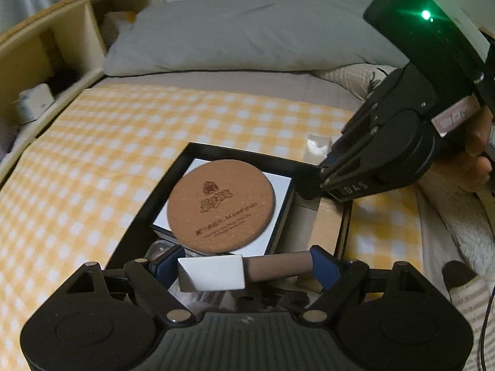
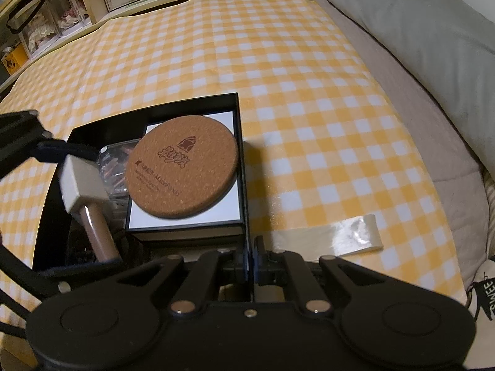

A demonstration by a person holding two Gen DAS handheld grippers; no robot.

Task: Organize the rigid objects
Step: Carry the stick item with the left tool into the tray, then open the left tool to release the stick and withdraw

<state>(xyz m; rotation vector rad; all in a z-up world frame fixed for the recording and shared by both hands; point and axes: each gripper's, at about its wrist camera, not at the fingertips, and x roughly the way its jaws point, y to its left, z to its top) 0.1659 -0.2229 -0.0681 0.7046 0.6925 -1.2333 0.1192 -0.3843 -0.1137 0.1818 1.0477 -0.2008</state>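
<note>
Nearest my left lens, the left gripper (image 1: 244, 270) is spread about halfway, its blue pads clamped end to end on a small hammer-like tool (image 1: 241, 270), a pale block head on a brownish handle, held crosswise over the black box (image 1: 130, 216); I judge it is poised there to be lowered in beside the rest. Just beyond, a round cork coaster (image 1: 221, 205) lies on a white-topped flat case (image 1: 280, 185) inside that box. Farther right, the right gripper (image 1: 321, 179) sits at the box's wall; its own view shows the jaws nearly together, pinching that thin black wall (image 2: 247, 241), presumably to steady the box on the soft bed. That view alone reveals a clear packet of reddish sticks (image 2: 114, 167) tucked beside the coaster, and a glossy strip of tape (image 2: 355, 232) on the yellow checked cloth (image 2: 278, 77); the left view alone shows the grey pillow (image 1: 247, 31) full on.
</note>
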